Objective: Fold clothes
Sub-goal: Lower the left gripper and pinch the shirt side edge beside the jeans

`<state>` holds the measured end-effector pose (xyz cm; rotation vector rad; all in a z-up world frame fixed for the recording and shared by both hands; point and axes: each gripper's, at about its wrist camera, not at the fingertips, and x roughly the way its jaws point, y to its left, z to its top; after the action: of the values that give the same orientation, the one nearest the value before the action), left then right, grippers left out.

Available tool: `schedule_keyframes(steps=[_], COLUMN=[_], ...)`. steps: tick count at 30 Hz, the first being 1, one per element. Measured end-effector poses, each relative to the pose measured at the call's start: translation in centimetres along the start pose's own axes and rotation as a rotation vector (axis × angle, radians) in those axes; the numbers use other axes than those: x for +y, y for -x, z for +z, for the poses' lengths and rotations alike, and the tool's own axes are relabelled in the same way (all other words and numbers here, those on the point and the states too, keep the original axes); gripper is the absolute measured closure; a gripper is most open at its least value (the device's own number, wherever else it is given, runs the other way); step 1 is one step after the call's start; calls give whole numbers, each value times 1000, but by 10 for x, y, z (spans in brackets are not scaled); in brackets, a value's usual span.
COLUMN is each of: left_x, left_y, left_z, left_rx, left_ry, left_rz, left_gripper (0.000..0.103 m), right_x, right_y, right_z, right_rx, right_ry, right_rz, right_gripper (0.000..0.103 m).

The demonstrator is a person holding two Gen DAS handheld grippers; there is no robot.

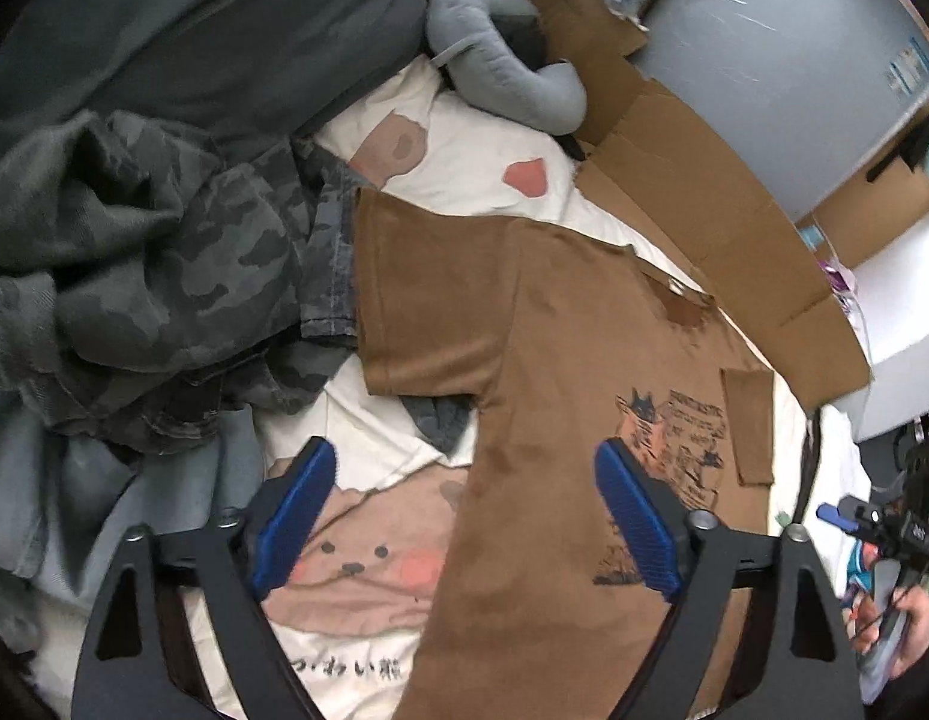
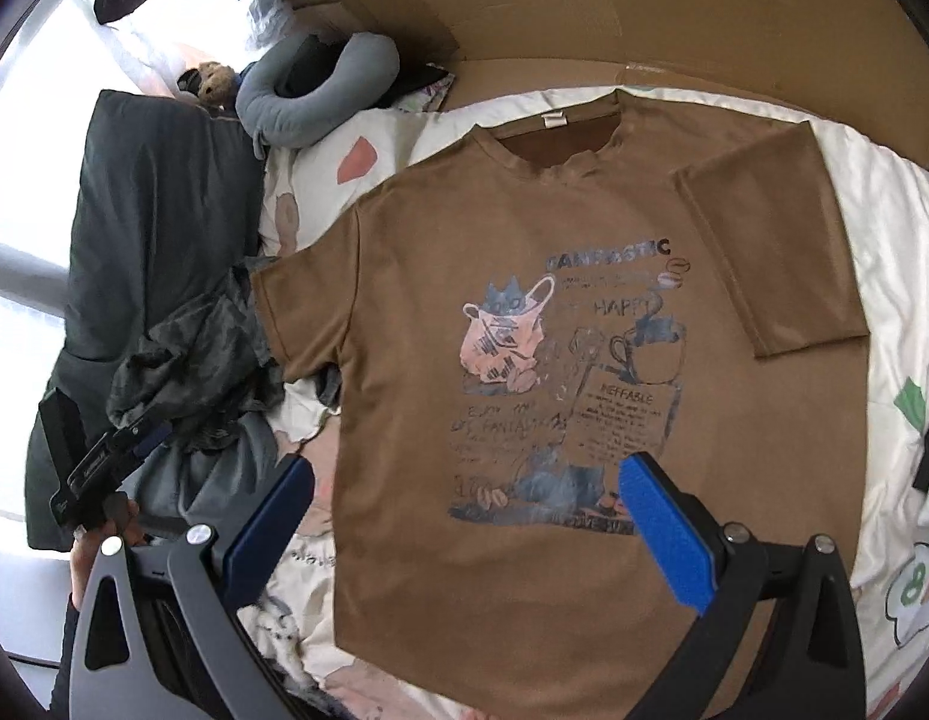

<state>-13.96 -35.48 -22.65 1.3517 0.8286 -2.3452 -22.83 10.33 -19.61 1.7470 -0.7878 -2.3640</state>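
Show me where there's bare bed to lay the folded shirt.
Bare patches of the white sheet are narrow: a strip beside the brown T-shirt under its folded-in sleeve, and a patch between the other sleeve and the grey neck pillow. That far side is crowded with the camouflage clothes pile. Cardboard borders the collar end.

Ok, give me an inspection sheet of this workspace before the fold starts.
Surface: bed sheet, cream with cartoon prints.
Job's things: brown T-shirt spread flat, print up, right sleeve folded inward.
Clutter: camouflage clothes heaped beside the shirt; dark duvet; grey neck pillow.
Grippers: left gripper and right gripper open, holding nothing.
Cables: nothing seen.
Surroundings: flattened cardboard behind the bed.
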Motion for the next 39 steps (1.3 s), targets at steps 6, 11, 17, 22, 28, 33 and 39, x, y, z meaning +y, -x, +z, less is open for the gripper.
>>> schedule_keyframes(steps=[6, 11, 17, 22, 28, 33, 39], left_x=[13, 22, 35, 47, 57, 59, 62], left_y=[-38, -71, -107, -131, -150, -159, -175], left_z=[-3, -6, -8, -9, -11, -10, -13], left_rx=[-24, -31, -28, -47, -68, -83, -58], left_ry=[32, 38, 76, 123, 156, 145, 147], left_rz=[-8, -4, 0, 10, 17, 28, 36], left_gripper=[27, 40, 42, 42, 47, 48, 58], right_x=[-11, -23, -34, -46, -74, -98, -102], right_y=[-31, -57, -79, -99, -109, -118, -136], right_z=[-7, -19, -26, -27, -9, 6, 9], right_rx=[-21, -21, -8, 4, -29, -58, -60], right_ry=[-42, -79, -100, -139, -176, -207, -221], right_rz=[-7, 9, -21, 5, 0, -5, 19], right_gripper=[0, 0, 11, 14, 14, 14, 14])
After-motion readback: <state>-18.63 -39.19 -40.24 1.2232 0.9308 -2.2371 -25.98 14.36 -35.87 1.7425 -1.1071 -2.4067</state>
